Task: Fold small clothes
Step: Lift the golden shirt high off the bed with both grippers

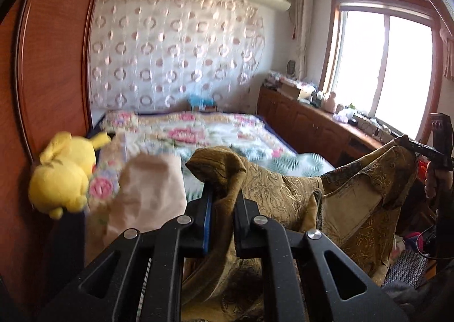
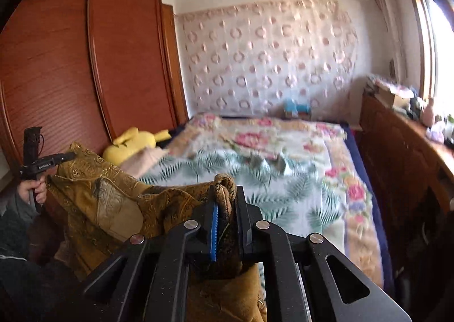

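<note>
A gold-brown paisley garment (image 1: 283, 194) hangs in the air, stretched between my two grippers above the near end of the bed. My left gripper (image 1: 224, 188) is shut on one bunched corner of it. My right gripper (image 2: 227, 197) is shut on the other corner; the garment (image 2: 113, 194) sags away to the left. The right gripper also shows at the right of the left wrist view (image 1: 411, 146), and the left gripper at the left of the right wrist view (image 2: 68, 156), each pinching the cloth.
A bed with a floral quilt (image 2: 283, 157) lies ahead. A yellow plush toy (image 1: 62, 174) and a folded pink cloth (image 1: 150, 191) lie at its left side by a wooden wardrobe (image 2: 85, 66). A cluttered wooden cabinet (image 1: 312, 120) runs under the window on the right.
</note>
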Demonstrator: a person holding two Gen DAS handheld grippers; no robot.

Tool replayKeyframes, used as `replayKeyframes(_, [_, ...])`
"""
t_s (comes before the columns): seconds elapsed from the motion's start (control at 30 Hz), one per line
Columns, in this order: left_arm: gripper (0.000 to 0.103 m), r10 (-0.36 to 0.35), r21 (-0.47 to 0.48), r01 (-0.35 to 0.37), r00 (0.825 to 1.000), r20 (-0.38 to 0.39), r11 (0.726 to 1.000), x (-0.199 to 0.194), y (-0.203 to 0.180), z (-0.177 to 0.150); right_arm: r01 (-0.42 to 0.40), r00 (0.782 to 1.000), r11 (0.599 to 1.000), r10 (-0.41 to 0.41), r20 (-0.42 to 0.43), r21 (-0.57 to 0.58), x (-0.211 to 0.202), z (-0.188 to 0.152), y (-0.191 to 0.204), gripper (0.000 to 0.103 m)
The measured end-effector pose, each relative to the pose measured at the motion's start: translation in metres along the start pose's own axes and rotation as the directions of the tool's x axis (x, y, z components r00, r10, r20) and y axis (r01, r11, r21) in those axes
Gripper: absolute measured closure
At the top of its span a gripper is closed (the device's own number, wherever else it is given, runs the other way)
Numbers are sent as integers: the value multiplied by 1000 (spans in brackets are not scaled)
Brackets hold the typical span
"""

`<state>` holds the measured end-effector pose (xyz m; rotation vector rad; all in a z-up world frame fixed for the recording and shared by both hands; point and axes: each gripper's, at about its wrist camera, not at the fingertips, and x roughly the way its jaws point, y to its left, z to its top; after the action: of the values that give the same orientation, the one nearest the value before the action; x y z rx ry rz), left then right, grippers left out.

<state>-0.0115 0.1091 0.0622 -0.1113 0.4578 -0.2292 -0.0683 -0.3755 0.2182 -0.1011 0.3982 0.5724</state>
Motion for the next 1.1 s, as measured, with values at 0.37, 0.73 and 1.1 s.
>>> replayKeyframes(0.37, [90, -9, 94, -8, 984, 179, 996, -73, -23, 77, 9, 990, 994, 7, 141, -106, -68, 46, 17, 94])
replayKeyframes(0.73, [90, 20, 173, -93, 924, 383, 981, -128, -46, 167, 145, 948, 971, -80, 309, -192, -118, 94, 46, 94])
replayKeyframes(1.1, [90, 58, 154, -134, 906, 418, 979, -140, -35, 166, 199, 930, 953, -110, 351, -228, -117, 55, 81, 94])
